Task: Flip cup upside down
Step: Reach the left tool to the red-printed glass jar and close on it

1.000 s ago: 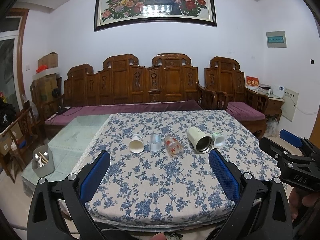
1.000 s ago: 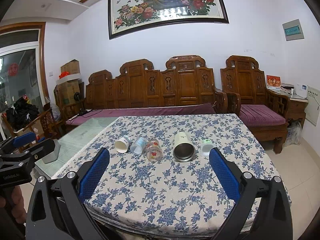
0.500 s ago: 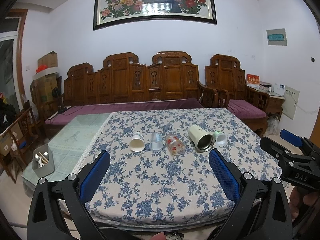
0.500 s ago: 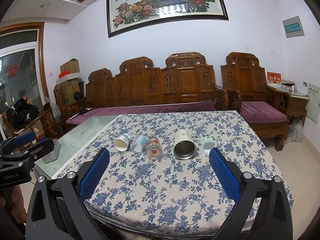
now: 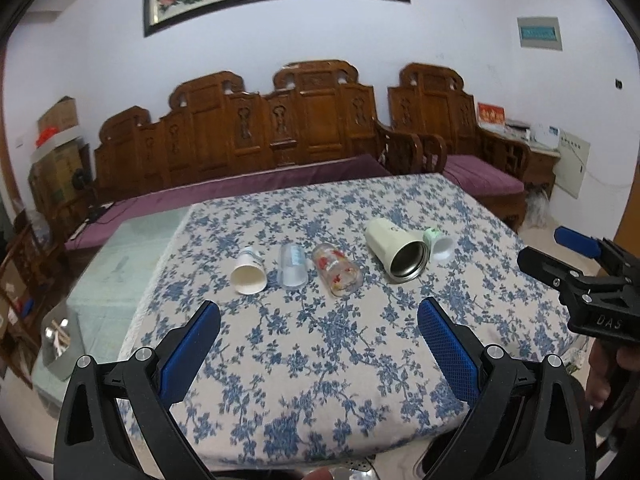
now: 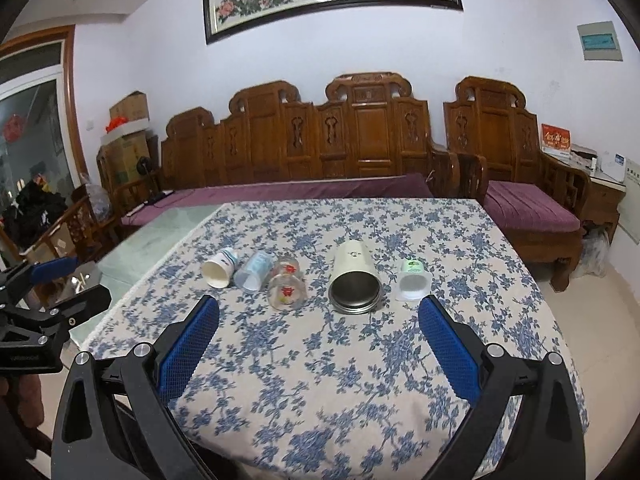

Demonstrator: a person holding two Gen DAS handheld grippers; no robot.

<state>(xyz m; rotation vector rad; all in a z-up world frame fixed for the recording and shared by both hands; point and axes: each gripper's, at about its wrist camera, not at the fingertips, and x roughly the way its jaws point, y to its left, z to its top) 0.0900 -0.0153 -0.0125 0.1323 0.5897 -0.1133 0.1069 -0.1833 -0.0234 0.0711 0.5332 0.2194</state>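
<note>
Several cups lie on their sides in a row on the floral tablecloth (image 5: 320, 360), mouths toward me: a white paper cup (image 5: 249, 273) (image 6: 220, 268), a clear plastic cup (image 5: 293, 267) (image 6: 253, 271), a glass with red flowers (image 5: 337, 269) (image 6: 286, 283), a cream steel-lined mug (image 5: 397, 249) (image 6: 354, 276) and a small green-white cup (image 5: 439, 243) (image 6: 414, 280). My left gripper (image 5: 318, 320) is open and empty, short of the row. My right gripper (image 6: 318, 320) is open and empty, also short of the row. It also shows in the left wrist view (image 5: 580, 276).
A carved wooden bench (image 6: 360, 152) with purple cushions stands behind the table. A glass-topped table part (image 5: 120, 264) lies left of the cloth, with a metal box (image 5: 60, 340) at its near corner. The left gripper body (image 6: 40, 320) shows at the right view's left edge.
Both grippers have moved forward and tilted down toward the table; the cups look nearer and lower-framed. The cups have not moved. Both grippers stay open.
</note>
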